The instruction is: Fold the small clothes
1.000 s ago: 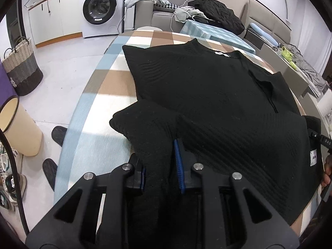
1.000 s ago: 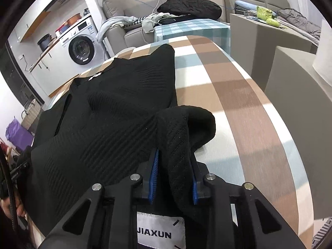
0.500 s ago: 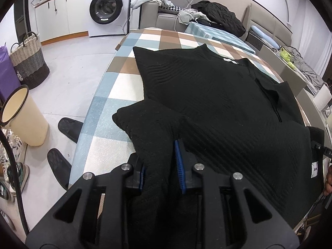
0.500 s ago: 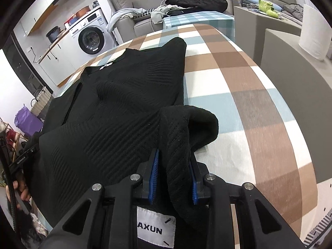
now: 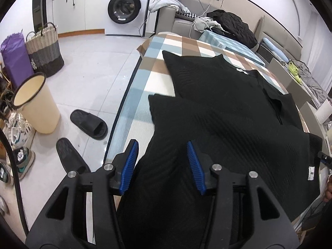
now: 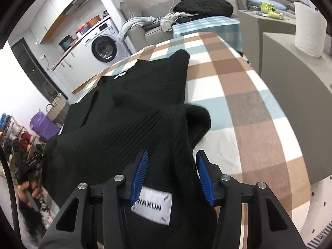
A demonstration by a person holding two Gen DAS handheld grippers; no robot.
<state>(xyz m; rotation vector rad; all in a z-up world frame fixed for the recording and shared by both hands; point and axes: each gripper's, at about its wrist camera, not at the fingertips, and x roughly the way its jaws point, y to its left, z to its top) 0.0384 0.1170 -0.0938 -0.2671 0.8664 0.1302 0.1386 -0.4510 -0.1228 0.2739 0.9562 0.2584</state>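
Left wrist view first: my left gripper (image 5: 161, 164) has its jaws opening, the blue pads (image 5: 130, 167) spread to either side of a black fold of the sweater (image 5: 228, 112) that runs between them; the pads no longer press on the knit. That fold is a sleeve laid over the body of the garment, its rounded end near the table's left edge. The sweater lies flat on the checked tablecloth (image 5: 157, 66), collar and white neck label at the far end, the hem end hanging toward me.

From the right wrist camera, my right gripper (image 6: 172, 175) is likewise opening, blue pads (image 6: 204, 178) standing off the cloth, with the other sleeve's bunched fold passing between them. A white label (image 6: 153, 207) with dark lettering sits on the fabric just below the jaws. The sweater (image 6: 145, 95) spreads away toward the far end of the cloth-covered table (image 6: 259, 112).

On the floor to the left stand a cream bin (image 5: 35, 103), two black slippers (image 5: 89, 124) and a woven basket (image 5: 44, 49); a washing machine (image 5: 124, 8) is at the back.
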